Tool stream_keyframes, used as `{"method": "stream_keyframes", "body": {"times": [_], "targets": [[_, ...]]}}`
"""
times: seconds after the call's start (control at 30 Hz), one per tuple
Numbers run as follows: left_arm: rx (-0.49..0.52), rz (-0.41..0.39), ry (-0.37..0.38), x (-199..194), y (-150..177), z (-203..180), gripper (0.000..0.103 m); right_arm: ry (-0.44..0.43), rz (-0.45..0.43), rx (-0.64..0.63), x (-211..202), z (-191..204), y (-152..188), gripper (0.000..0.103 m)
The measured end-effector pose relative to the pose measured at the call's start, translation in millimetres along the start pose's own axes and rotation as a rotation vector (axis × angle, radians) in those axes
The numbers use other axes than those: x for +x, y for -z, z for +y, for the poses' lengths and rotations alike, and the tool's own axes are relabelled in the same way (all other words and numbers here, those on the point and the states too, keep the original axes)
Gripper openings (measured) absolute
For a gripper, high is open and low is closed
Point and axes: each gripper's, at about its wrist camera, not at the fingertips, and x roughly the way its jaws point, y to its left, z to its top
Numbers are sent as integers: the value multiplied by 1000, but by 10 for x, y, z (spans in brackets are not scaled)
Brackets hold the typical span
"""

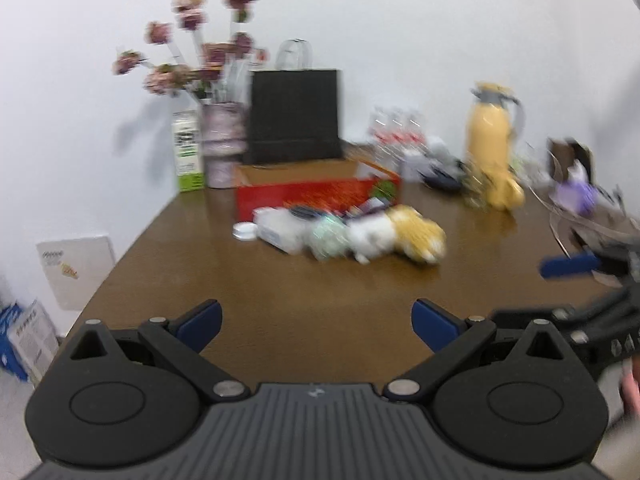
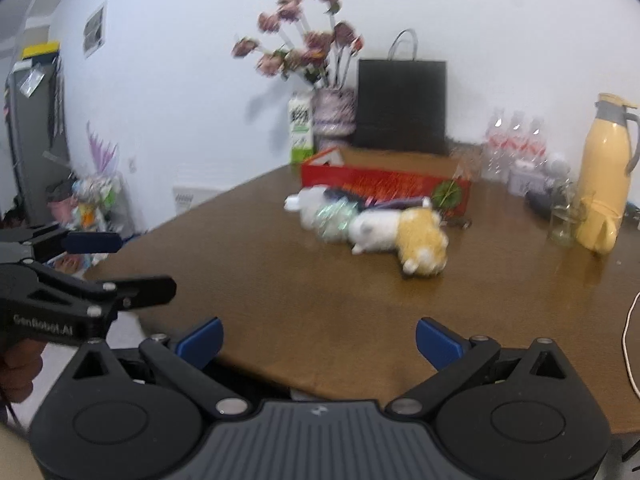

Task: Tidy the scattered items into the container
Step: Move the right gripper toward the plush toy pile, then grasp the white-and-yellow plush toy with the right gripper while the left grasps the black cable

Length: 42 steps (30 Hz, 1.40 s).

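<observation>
Tabletop (image 1: 248, 280): brown, smooth, glossy wood — its near half bare, with open room between both tools and the pile.
Box (image 2: 384, 184): red cardboard, low and rectangular, open on top, at the far middle in front of a black paper bag (image 2: 402, 104).
Pile: just before the box — a fuzzy yellow plush (image 2: 422, 240), a white plush (image 2: 374, 232) touching it, then a crinkly greenish bundle (image 2: 334, 220); blurred.
Left tool (image 1: 316, 322): black, blue-padded fingers spread wide, holding nothing; pile well ahead.
Right tool (image 2: 318, 340): likewise wide apart and empty, at the near edge.
</observation>
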Motion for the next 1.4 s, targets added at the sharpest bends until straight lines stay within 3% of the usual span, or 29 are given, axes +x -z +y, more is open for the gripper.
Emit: {"method": "stream_keyframes", "body": {"times": [0.17, 0.3, 0.47, 0.63, 0.77, 0.8, 0.83, 0.9, 0.97, 1.07, 1.23, 1.4], "targets": [[-139, -33, -137, 388, -102, 179, 103, 42, -26, 97, 288, -288, -144, 103], [-48, 95, -118, 820, -140, 166, 103, 125, -90, 58, 495, -403, -199, 103], [-74, 137, -96, 1133, -198, 134, 103, 150, -133, 19, 790, -493, -325, 102], [-45, 124, -35, 1445, -339, 90, 103, 143, -28, 31, 1229, -654, -518, 99], [-111, 114, -40, 1789, -541, 176, 103, 159, 75, 14, 1621, -768, -612, 83], [-133, 115, -36, 1877, -603, 207, 103, 174, 96, 16, 1709, -802, -628, 74], [-149, 113, -34, 1973, -672, 245, 101, 181, 108, 25, 1770, -839, -633, 66], [-163, 115, -34, 2175, -832, 303, 88, 167, 139, 58, 1907, -928, -647, 60], [-176, 148, -21, 2429, -991, 341, 67, 162, 151, 77, 1987, -975, -636, 57], [-153, 224, 4, 2788, -1128, 336, 50, 152, 153, 102, 2028, -1006, -636, 53], [77, 272, -15, 3125, -1114, 95, 48, 134, 125, 153, 1972, -1061, -648, 52], [160, 270, -40, 3232, -1087, 17, 40, 135, 122, 164, 2025, -1095, -622, 50]]}}
